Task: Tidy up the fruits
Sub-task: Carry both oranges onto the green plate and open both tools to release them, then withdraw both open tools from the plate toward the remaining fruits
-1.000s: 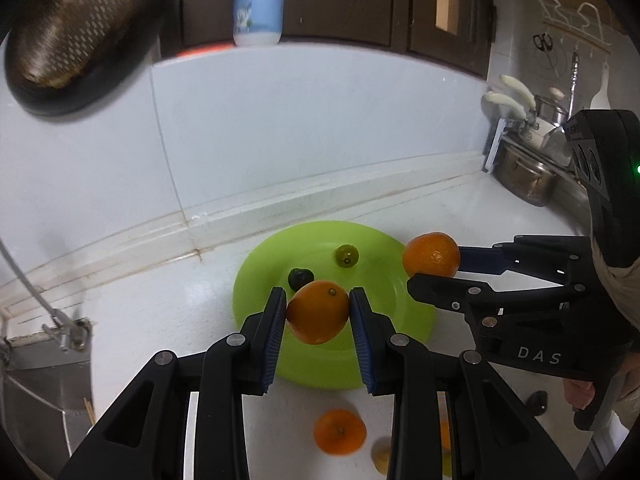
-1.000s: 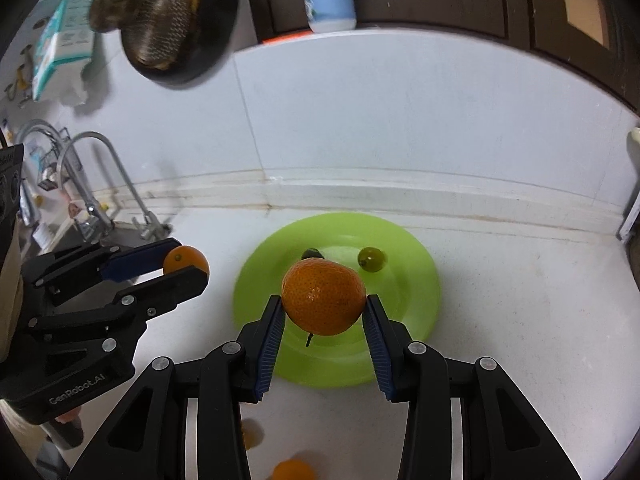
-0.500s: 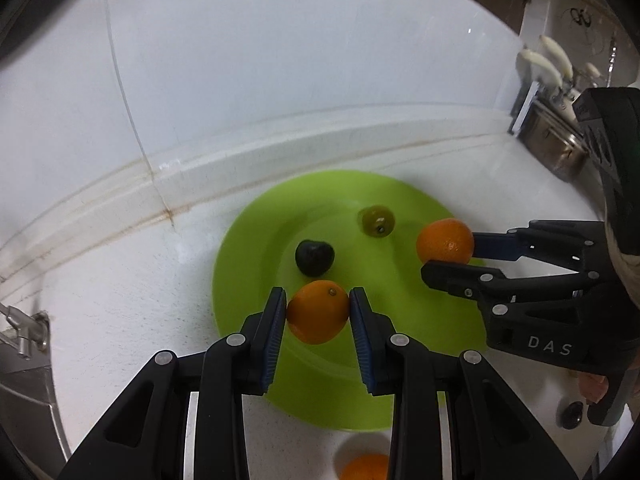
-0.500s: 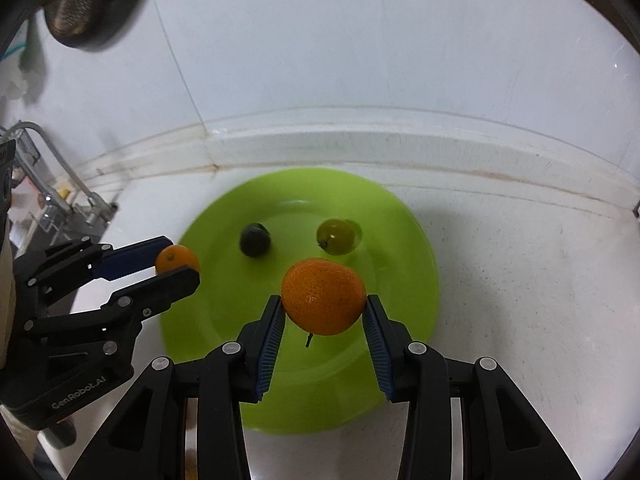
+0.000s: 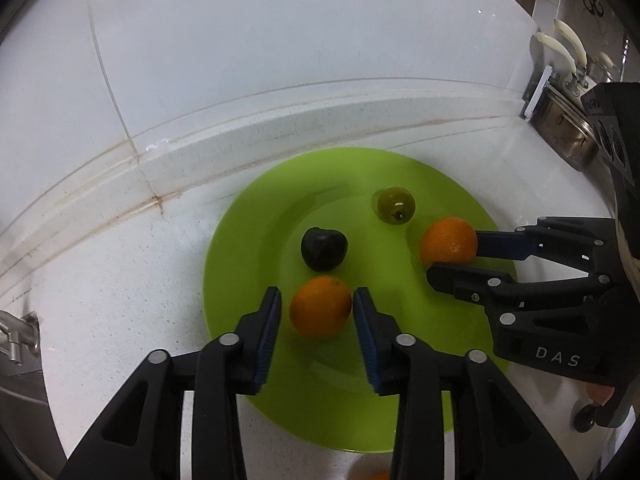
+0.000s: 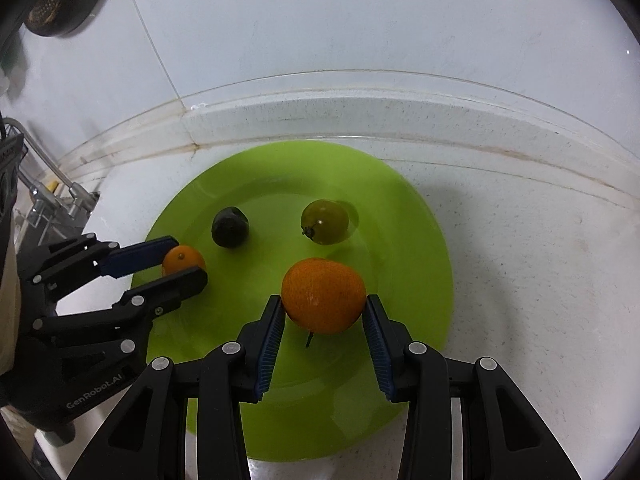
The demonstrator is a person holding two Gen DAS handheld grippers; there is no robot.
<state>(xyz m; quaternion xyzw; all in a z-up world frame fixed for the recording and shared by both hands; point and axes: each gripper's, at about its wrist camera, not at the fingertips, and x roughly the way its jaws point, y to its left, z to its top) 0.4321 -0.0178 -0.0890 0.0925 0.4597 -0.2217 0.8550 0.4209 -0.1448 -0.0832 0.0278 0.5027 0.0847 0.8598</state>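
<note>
Left wrist: left gripper (image 5: 316,312) jaws sit barely apart around an orange (image 5: 320,306); right gripper (image 6: 325,322) pinches another (image 6: 323,295). Light, round, rolls easily; grip the middle.

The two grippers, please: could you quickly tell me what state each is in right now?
Left gripper: slightly open around an orange over the green plate, gaps visible beside both pads.
Right gripper: shut on a larger orange.

Both grippers reach forward side by side, angled down, the left gripper (image 5: 316,312) with its blue-padded fingers (image 5: 267,336) parted slightly wider than the small orange (image 5: 320,306) between them, the right gripper (image 6: 323,312) clamping a larger orange (image 6: 323,301).
</note>
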